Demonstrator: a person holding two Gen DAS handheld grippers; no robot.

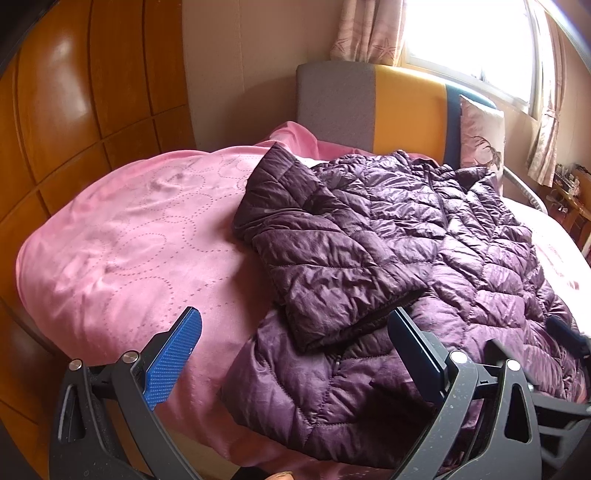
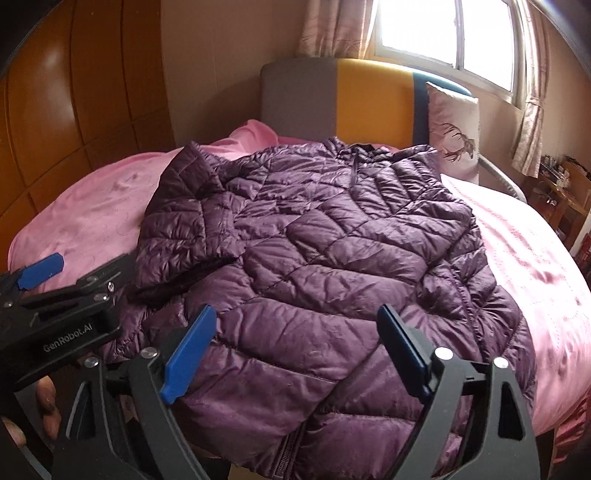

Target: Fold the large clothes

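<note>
A purple quilted puffer jacket (image 1: 388, 240) (image 2: 314, 240) lies spread flat, front up, on a bed with a pink bedspread (image 1: 129, 240) (image 2: 535, 258). One sleeve (image 1: 314, 266) (image 2: 184, 221) is folded in across the jacket's front. My left gripper (image 1: 295, 347) is open just above the jacket's near left part. The folded sleeve's cuff lies between its blue pads (image 1: 173, 362) without being pinched. My right gripper (image 2: 297, 350) stands open over the jacket's lower front near the hem, nothing pressed between its fingers. The zipper's lower end (image 2: 291, 454) shows at the hem.
A glossy wooden wardrobe (image 1: 74, 110) stands close on the left. Behind the bed is a grey, yellow and blue headboard (image 2: 332, 99), with a deer-print pillow (image 2: 454, 133) leaning on it. A window with curtains (image 2: 443, 29) and a cluttered shelf (image 2: 557, 184) are on the right. Fingers of a hand (image 2: 48, 406) show at lower left.
</note>
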